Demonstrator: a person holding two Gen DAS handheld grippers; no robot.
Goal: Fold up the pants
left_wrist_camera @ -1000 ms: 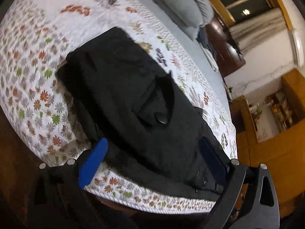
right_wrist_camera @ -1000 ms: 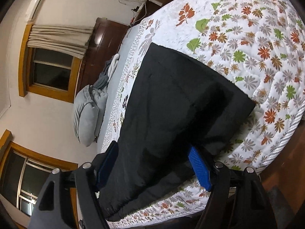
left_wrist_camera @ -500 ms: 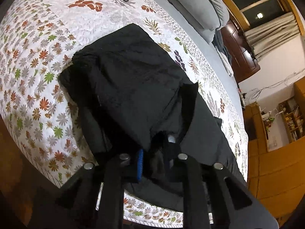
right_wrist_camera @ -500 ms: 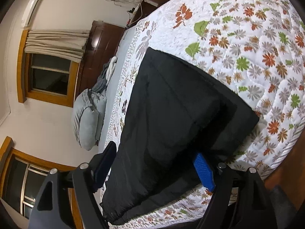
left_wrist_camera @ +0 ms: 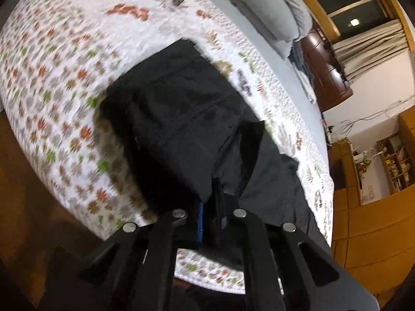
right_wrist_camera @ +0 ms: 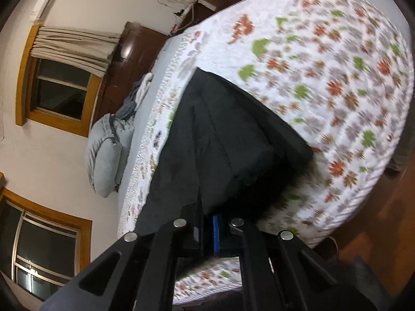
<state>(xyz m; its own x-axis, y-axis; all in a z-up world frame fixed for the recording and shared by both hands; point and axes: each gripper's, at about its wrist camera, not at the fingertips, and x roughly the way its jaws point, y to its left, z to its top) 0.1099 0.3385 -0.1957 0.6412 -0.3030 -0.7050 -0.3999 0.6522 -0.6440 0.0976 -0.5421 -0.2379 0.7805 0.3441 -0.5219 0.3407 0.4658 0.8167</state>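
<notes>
One pair of black pants (left_wrist_camera: 186,119) lies on one floral quilt (left_wrist_camera: 64,77). Two grippers: left gripper (left_wrist_camera: 207,217), right gripper (right_wrist_camera: 207,230). Two windows (right_wrist_camera: 62,88) show; the grey pillows (right_wrist_camera: 103,155) number perhaps two.

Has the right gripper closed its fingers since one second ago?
Yes. The right gripper stood wide open around the near edge of the black pants; now it is shut on that edge, at the same place by the floral bedspread border.
</notes>
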